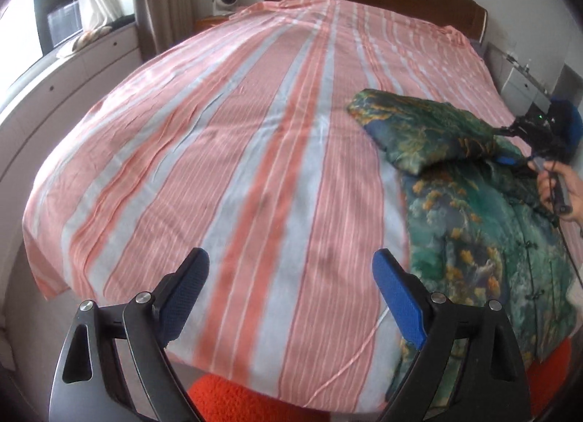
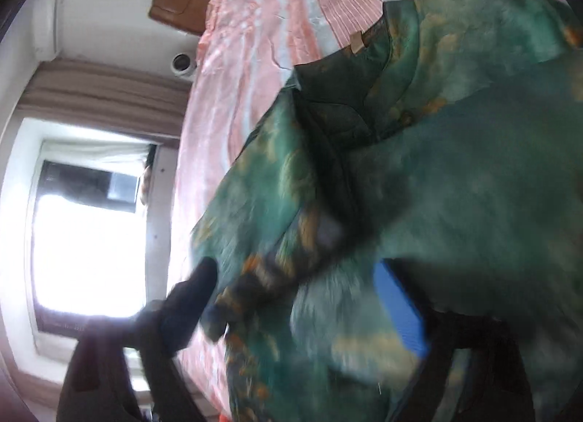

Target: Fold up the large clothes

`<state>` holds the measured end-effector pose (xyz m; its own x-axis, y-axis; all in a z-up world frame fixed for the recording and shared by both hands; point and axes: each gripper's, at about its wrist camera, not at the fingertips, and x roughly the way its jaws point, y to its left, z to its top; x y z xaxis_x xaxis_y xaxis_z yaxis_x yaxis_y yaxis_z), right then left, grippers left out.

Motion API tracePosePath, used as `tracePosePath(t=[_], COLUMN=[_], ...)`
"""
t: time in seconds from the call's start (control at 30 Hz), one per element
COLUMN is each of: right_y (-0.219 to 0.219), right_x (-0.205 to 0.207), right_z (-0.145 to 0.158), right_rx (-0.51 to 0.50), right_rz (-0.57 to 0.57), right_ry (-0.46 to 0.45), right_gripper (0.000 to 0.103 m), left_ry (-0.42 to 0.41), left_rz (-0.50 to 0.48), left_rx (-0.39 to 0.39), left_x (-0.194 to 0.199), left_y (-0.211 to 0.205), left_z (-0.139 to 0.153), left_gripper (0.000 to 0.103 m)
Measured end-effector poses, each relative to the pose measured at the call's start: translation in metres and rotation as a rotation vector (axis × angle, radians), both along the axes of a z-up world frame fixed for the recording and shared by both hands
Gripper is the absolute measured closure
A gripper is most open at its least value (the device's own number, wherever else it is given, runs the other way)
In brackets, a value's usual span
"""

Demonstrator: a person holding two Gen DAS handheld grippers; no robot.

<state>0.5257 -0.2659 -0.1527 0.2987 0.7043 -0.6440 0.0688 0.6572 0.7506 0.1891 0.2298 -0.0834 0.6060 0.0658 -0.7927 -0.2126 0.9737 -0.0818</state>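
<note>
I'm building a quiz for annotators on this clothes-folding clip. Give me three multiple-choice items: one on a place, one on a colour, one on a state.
1. Where does the green patterned garment lie on the bed?
A. on its right side
B. at the headboard
C. on its left edge

2. What colour are the bedsheet's stripes?
A. yellow and black
B. pink and pale grey
C. purple and white

3. How is the left gripper?
A. shut on the garment
B. shut on the sheet
C. open, holding nothing

Answers:
1 A: in the left wrist view the garment fills the right side.
2 B: the stripes are plainly visible.
3 C: its fingers stand wide apart above bare sheet.
</note>
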Motion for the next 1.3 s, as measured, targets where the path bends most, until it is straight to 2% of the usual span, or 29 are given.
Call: tracePosePath(t=[0.03, 0.07, 0.13, 0.17, 0.23, 0.27, 0.33, 0.4, 0.53, 0.6, 0.7, 0.77, 0.8, 0.83, 0.87, 0.9, 1.0, 1.1, 1.17, 1.23, 1.27, 1.3], right_y=[0.01, 0.02, 0.024, 0.023, 0.017, 0.011, -0.003, -0.011, -0.011, -0.007, -0.004, -0.004, -0.006, -0.014, -0.023, -0.034, -0.043, -0.025, -0.007, 0.001, 0.003, 0.002], right_x=[0.008, 0.013, 0.012, 0.005, -0.015, -0.036, -0.072, -0.086, -0.079, -0.078, -0.078, -0.077, -0.076, -0.081, -0.085, -0.092, -0.088, -0.062, -0.037, -0.019, -0.012, -0.011], right_z=[-0.008, -0.014, -0.01, 0.003, 0.04, 0.065, 0.089, 0.076, 0.008, 0.0, 0.007, 0.008, 0.009, 0.018, 0.027, 0.041, 0.076, 0.09, 0.069, 0.03, 0.002, -0.009], right_rx=[-0.023, -0.08, -0.15, -0.158, -0.162, -0.187, -0.273, -0.35, -0.498, -0.519, -0.53, -0.487, -0.473, -0.459, -0.456, -0.46, -0.461, -0.388, -0.317, -0.319, -0.333, -0.338], right_rz=[0.0, -0.005, -0.042, -0.059, -0.069, -0.082, -0.131, -0.154, -0.109, -0.107, -0.113, -0.107, -0.105, -0.114, -0.135, -0.166, -0.179, -0.061, 0.012, 0.026, 0.034, 0.023], right_ry=[0.001, 0.0, -0.041, -0.095, -0.227, -0.325, -0.407, -0.347, -0.174, -0.185, -0.217, -0.201, -0.197, -0.202, -0.219, -0.252, -0.341, -0.401, -0.358, -0.228, -0.142, -0.127], right_gripper=[0.051, 0.078, 0.083, 0.088, 0.089, 0.089, 0.089, 0.089, 0.089, 0.089, 0.087, 0.077, 0.072, 0.063, 0.061, 0.061, 0.061, 0.061, 0.061, 0.062, 0.068, 0.072], left_ry=[0.011, 0.025, 0.042, 0.042, 0.027, 0.017, 0.003, -0.002, -0.032, -0.057, -0.088, -0.091, -0.074, -0.048, -0.024, -0.004, 0.031, 0.052, 0.088, 0.119, 0.124, 0.121], left_rz=[0.001, 0.002, 0.009, 0.008, -0.003, -0.01, -0.034, -0.082, -0.186, -0.21, -0.247, -0.272, -0.279, -0.277, -0.274, -0.276, -0.294, -0.32, -0.334, -0.343, -0.342, -0.336], left_rx=[0.0, 0.009, 0.027, 0.026, 0.01, 0.005, -0.006, -0.011, 0.047, 0.069, 0.069, 0.119, 0.142, 0.165, 0.178, 0.18, 0.16, 0.171, 0.192, 0.206, 0.213, 0.216], left_x=[-0.003, -0.004, -0.003, -0.005, -0.001, 0.001, 0.011, 0.029, 0.072, 0.1, 0.153, 0.196, 0.213, 0.23, 0.242, 0.252, 0.263, 0.261, 0.263, 0.265, 0.265, 0.265], left_y=[0.002, 0.003, 0.005, 0.007, 0.005, 0.002, -0.009, -0.026, -0.069, -0.089, -0.115, -0.138, -0.147, -0.154, -0.159, -0.163, -0.17, -0.177, -0.182, -0.185, -0.186, -0.187], left_z=[-0.006, -0.012, -0.02, -0.022, -0.024, -0.024, -0.023, -0.02, 0.002, 0.018, 0.03, 0.023, 0.014, 0.003, -0.007, -0.017, -0.034, -0.044, -0.056, -0.067, -0.07, -0.07], left_gripper=[0.011, 0.011, 0.011, 0.011, 0.011, 0.011, 0.011, 0.011, 0.011, 0.011, 0.006, 0.006, 0.006, 0.008, 0.009, 0.012, 0.013, 0.013, 0.011, 0.008, 0.008, 0.007])
